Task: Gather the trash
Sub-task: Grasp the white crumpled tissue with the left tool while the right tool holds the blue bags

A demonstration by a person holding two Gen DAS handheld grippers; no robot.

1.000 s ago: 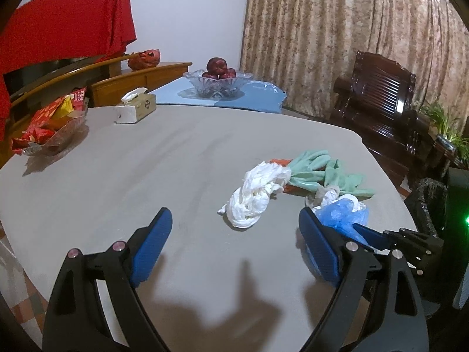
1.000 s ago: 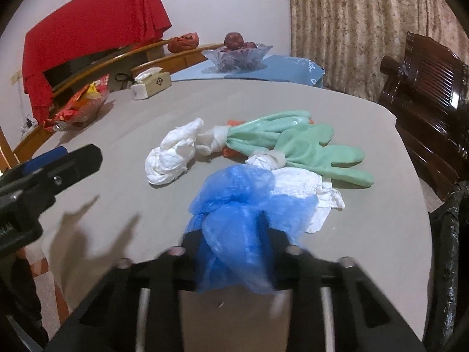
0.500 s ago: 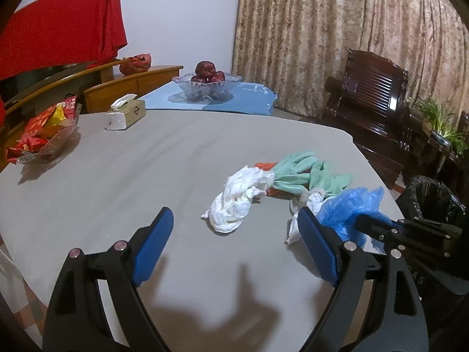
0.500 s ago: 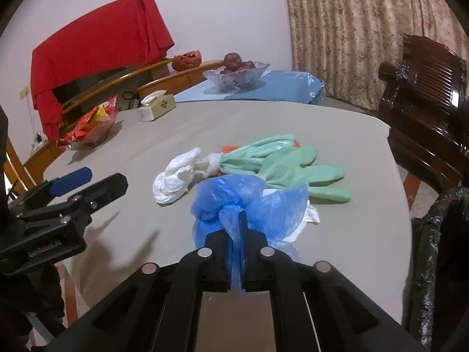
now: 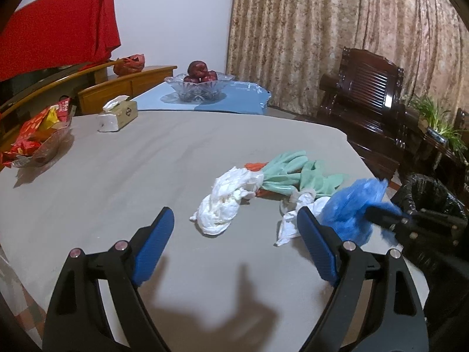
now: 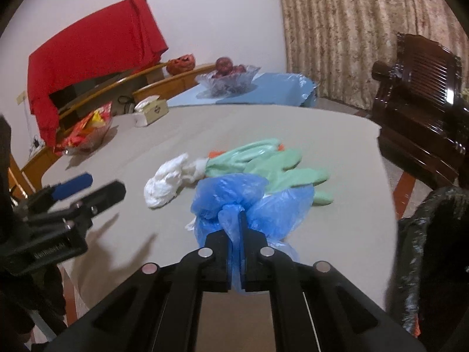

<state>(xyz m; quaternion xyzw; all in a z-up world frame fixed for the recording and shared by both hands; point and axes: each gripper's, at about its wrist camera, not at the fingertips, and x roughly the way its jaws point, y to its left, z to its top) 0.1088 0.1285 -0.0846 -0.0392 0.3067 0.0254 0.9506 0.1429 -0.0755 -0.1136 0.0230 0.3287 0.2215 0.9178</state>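
Two grippers: both up over the near edge of the grey table (image 5: 123, 176)
Right gripper (image 6: 236, 243): black fingers pinched together on the blue plastic bag (image 6: 249, 202), held above the tabletop, level and pointing across the table
Left gripper (image 5: 234, 249): blue-padded fingers spread wide with nothing between them, hovering low over the cloth and casting a forked shadow
Blue plastic bag: thin, crinkly, translucent film, bunched into a puffy ball at the clamp; from the left wrist view it sits at the table's right edge, just beside the bin (image 5: 428, 202)
Bin: black glossy liner, wrinkled, mouth open, standing off the table's right side
White wad (image 5: 222, 205): soft crumpled plastic or tissue, lumpy, lying on the table ahead of the left gripper
Green gloves (image 6: 263, 164): matte rubbery pair, flat, fingers splayed, with an orange scrap under them, touching the white wad
White paper (image 5: 293, 220): creased scrap beside the gloves, partly under the blue bag
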